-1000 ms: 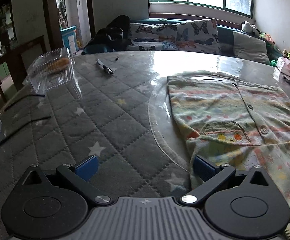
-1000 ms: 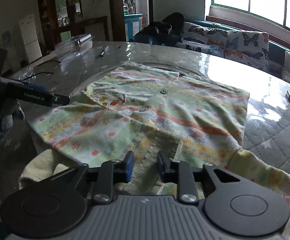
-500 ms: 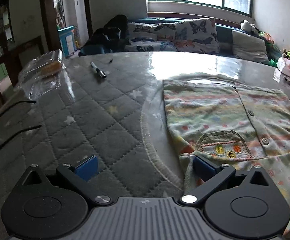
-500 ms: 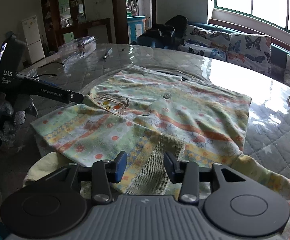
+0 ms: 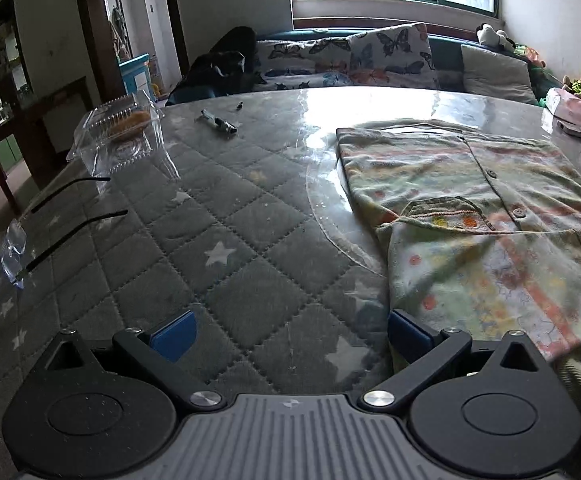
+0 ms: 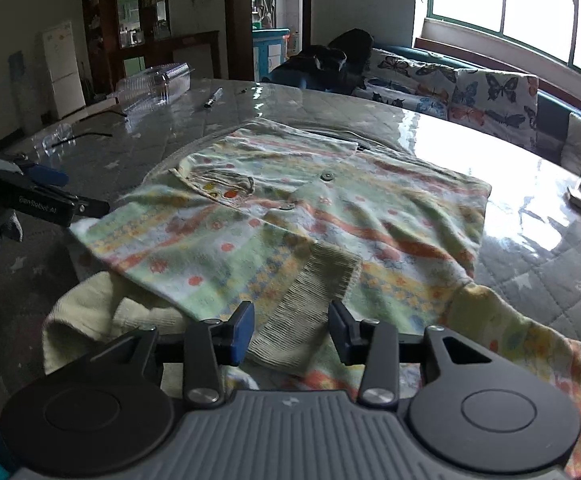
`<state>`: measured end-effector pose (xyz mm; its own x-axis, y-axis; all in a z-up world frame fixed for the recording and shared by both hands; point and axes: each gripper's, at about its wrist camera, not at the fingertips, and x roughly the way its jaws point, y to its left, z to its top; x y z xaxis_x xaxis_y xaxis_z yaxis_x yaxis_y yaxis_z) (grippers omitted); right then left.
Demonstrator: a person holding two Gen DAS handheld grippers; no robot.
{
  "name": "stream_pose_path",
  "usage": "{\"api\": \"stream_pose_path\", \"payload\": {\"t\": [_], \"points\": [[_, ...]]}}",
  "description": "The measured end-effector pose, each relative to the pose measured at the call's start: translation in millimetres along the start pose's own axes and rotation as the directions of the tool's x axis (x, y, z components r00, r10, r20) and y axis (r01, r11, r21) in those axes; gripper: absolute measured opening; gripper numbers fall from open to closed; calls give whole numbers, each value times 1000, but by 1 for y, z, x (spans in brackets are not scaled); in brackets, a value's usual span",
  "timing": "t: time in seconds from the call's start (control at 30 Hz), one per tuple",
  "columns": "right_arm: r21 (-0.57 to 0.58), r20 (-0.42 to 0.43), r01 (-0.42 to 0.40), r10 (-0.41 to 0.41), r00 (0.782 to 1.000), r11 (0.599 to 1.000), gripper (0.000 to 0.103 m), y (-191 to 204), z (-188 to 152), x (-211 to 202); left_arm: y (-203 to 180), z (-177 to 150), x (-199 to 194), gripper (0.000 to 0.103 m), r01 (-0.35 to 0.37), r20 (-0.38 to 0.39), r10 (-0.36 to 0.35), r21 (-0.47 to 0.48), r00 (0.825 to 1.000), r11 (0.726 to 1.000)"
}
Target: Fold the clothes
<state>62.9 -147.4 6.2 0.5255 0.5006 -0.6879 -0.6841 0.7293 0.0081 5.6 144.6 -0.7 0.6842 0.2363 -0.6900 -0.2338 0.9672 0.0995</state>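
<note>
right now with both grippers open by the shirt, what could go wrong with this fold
1. The ribbed cuff lies loose between the right gripper fingers; closing there may catch only the cuff, so the folded sleeve drags open.
2. The shirt hangs over the table's near edge, so a pull toward the person could slide it off.
3. The left gripper has only its right finger at the hem; it may close on nothing.

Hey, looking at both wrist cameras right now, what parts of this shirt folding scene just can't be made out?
- Left wrist view: the patterned shirt runs off the right edge; its right side is cut off.
- Right wrist view: the shirt's near hem is hidden behind the right gripper.
- Left wrist view: the clear plastic container holds something orange, too small to identify.
</note>
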Motion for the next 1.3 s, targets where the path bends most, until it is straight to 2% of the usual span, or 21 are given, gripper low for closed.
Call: {"api": "stream_pose_path", "payload": {"t": [0.23,0.37,0.5,0.63,0.73,0.8,0.97,1.07,1.2,1.3], "points": [[30,3,4,-4,1000,1000,42,-6,-10,-7,-9,8,-5,103,17,19,-18,14,1000,1000],[75,44,22,-25,999,997,43,-15,-11,-22,-17,11,-6,103,34,19,-34,9,999,999],[144,60,81,-90,994,986,43,-35,-20,-38,-29,22,-11,103,69,45,-69,0,997,998],[218,66,168,-186,980,961,44,-62,-33,-54,-44,28,-10,103,107,48,-107,10,993,994],[278,64,240,-268,961,930,48,-85,-43,-65,-56,30,-8,103,132,43,-133,20,990,991],[319,53,300,-333,942,899,48,-104,-52,-71,-61,31,-8,103,144,41,-145,25,989,989],[417,13,437,-486,874,797,48,-150,-73,-86,-71,33,-8,103,157,37,-159,38,987,987],[459,-10,486,-542,840,744,48,-172,-85,-92,-73,33,-7,103,160,32,-161,37,986,987],[488,-41,524,-581,813,698,48,-189,-98,-96,-76,33,-5,103,162,17,-163,36,987,986],[500,-55,528,-583,811,687,48,-197,-102,-95,-79,33,-6,103,161,16,-162,42,987,986]]}}
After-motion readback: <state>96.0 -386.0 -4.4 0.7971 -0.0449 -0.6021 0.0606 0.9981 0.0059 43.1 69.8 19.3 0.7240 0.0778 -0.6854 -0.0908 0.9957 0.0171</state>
